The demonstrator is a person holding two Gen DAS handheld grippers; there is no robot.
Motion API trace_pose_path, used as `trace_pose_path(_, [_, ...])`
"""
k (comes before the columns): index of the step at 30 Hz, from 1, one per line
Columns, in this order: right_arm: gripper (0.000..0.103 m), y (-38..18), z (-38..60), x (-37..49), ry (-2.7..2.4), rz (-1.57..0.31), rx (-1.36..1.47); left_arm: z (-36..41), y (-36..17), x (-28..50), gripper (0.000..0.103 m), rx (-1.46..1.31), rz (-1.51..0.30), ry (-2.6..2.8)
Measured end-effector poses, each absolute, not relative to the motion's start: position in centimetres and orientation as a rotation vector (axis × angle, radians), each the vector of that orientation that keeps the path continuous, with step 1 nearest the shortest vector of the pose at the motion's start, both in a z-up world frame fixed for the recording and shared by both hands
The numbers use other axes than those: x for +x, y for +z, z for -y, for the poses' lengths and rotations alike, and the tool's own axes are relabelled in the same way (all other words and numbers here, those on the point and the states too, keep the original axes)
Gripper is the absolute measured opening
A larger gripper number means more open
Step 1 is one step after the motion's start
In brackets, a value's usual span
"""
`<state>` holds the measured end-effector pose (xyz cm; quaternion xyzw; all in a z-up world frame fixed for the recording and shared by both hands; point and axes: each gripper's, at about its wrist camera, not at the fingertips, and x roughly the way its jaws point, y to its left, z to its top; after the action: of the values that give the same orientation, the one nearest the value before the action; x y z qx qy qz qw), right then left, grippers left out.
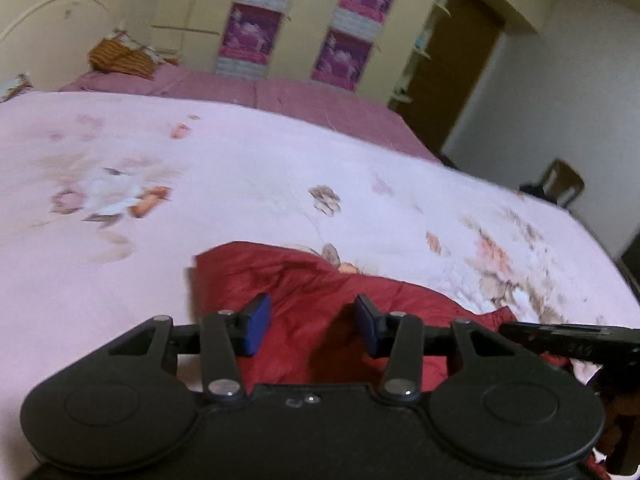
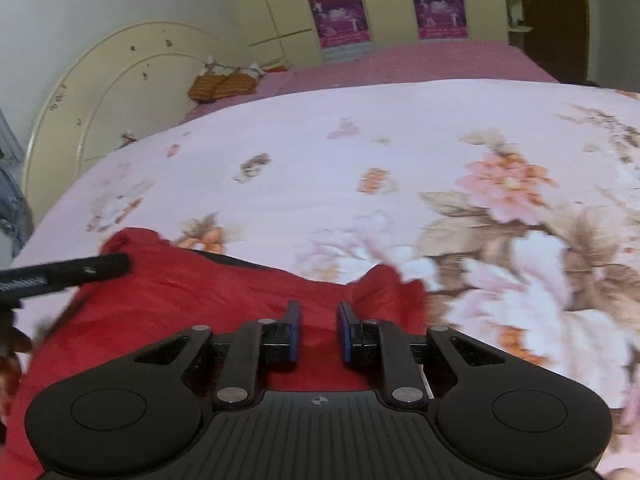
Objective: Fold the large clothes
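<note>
The left gripper [image 1: 313, 322] hangs over a crumpled red fabric garment [image 1: 320, 300] with its blue-padded fingers [image 1: 258, 324] spread wide apart. Nothing sits between them; the red cloth shows through the gap below, and whether the fingertips touch it cannot be told.

The right gripper [image 2: 318, 330] has its blue-padded fingers [image 2: 295, 330] parted by a narrower gap, also with nothing clamped. The same red garment [image 2: 180, 304] lies under and ahead of it, and contact with the cloth cannot be made out here either.

The garment lies bunched on the near part of a pale pink bedspread printed with large flowers [image 2: 360, 152], which covers the bed. In the right wrist view a raised fold of the cloth stands just right of the right gripper, and a dark band runs along the garment's far edge. The black body of the left gripper enters this view from the left, above the garment's left end; the right gripper's black body likewise shows at the right edge of the left wrist view.

Beyond the bedspread lies a darker pink sheet [image 1: 320, 100], then a cream wardrobe with purple posters [image 1: 344, 8]. An orange striped bundle [image 2: 224, 86] rests near the cream curved headboard [image 2: 100, 92].
</note>
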<state>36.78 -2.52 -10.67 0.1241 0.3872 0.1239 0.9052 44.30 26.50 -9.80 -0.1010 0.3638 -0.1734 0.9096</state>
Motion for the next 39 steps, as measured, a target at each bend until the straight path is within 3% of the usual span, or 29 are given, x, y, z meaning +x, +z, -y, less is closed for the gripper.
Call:
trace_pose_path(7, [0.019,-7.0,0.2,31.7,0.444,-0.688,0.248,-23.3,-8.0,37.2,0.046,-0.150,-0.695,-0.442])
trace_pose_path(18, [0.019,-10.8,4.7,30.4,0.269,-0.778,0.257,-24.8,-9.0,33.9,0.046,-0.110,-0.723,-0.323])
trace_pose_path(25, [0.019,-6.2,3.8,24.5,0.421,-0.657,0.254,-22.3,-6.4,28.6,0.046,-0.080,-0.660,-0.446])
trace_pose_path(32, [0.018,-10.0,2.6,24.7,0.357,-0.777,0.211,-21.7,-8.6,27.4,0.046,-0.066,-0.691,-0.396])
trace_pose_path(39, [0.019,-4.9,2.6,18.4,0.453,-0.672,0.236,-22.4,-6.3,21.8,0.046,-0.089,-0.643,-0.424])
